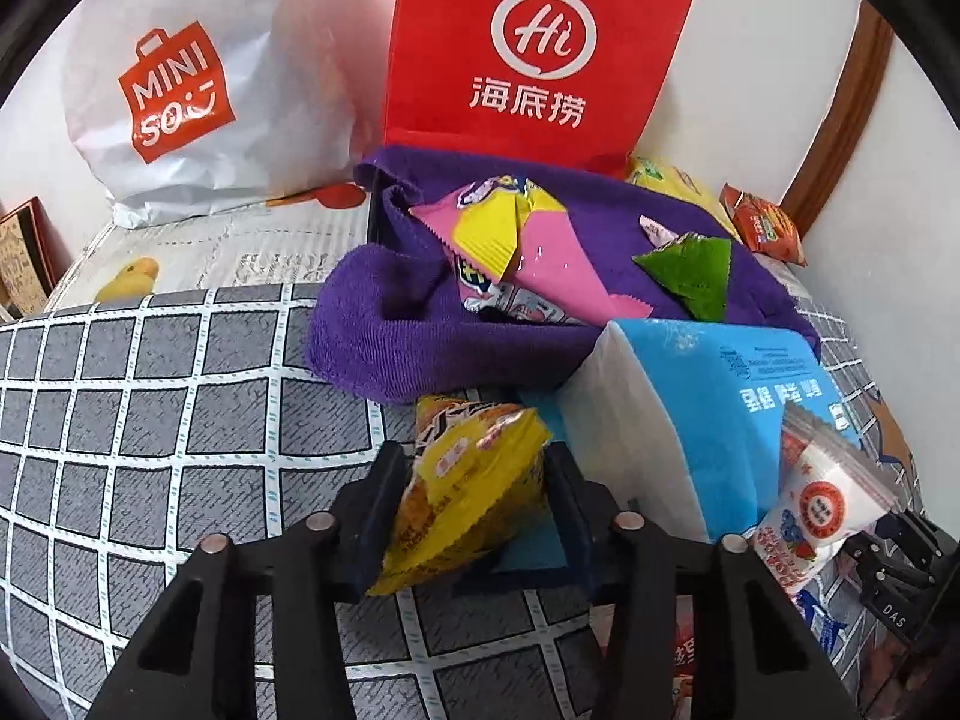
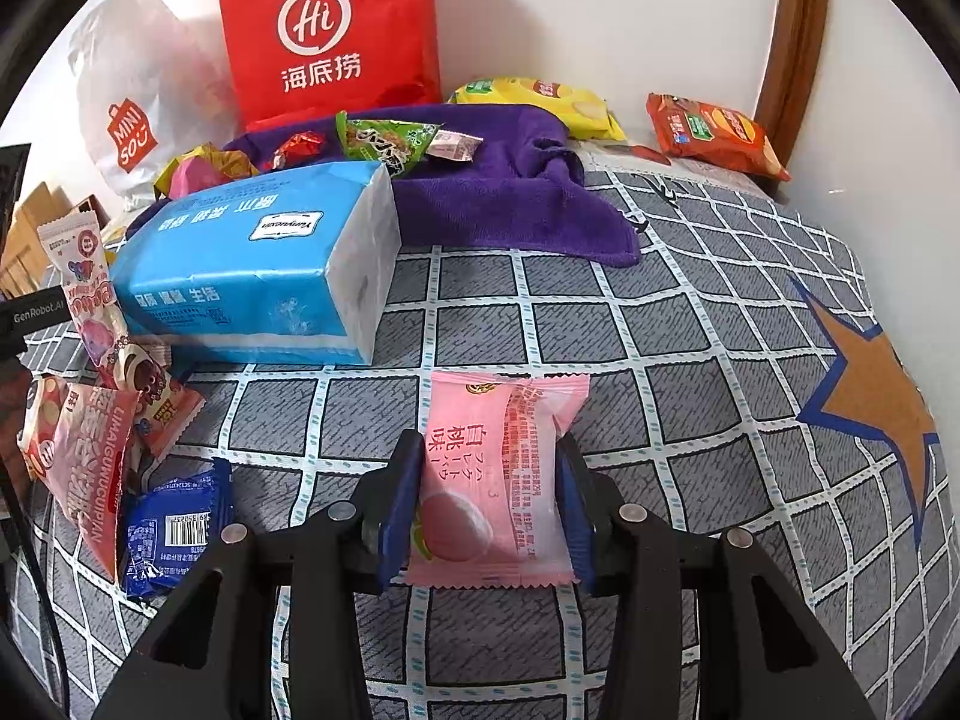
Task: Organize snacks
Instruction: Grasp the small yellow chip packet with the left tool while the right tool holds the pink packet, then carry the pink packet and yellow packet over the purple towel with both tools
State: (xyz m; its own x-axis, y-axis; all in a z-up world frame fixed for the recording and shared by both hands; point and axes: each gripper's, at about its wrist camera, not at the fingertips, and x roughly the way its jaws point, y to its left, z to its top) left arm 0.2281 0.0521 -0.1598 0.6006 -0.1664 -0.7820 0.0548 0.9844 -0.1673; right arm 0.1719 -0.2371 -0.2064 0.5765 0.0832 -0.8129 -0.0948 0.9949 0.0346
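My left gripper (image 1: 474,480) is shut on a yellow snack packet (image 1: 462,498) and holds it above the checked cloth, just in front of the purple towel (image 1: 420,354). My right gripper (image 2: 489,480) is shut on a pink peach snack packet (image 2: 498,480) over the checked cloth. The purple towel (image 2: 510,198) carries a pink and yellow packet (image 1: 510,240), a green packet (image 1: 690,276) and small candies (image 2: 300,147). A white and red packet (image 1: 822,498) shows at the right in the left wrist view.
A blue tissue pack (image 2: 258,264) lies beside the towel. A red paper bag (image 2: 330,30) and a white Miniso bag (image 1: 198,78) stand at the wall. Yellow (image 2: 540,99) and orange (image 2: 714,132) chip bags lie behind. Several loose packets (image 2: 120,438) sit at left.
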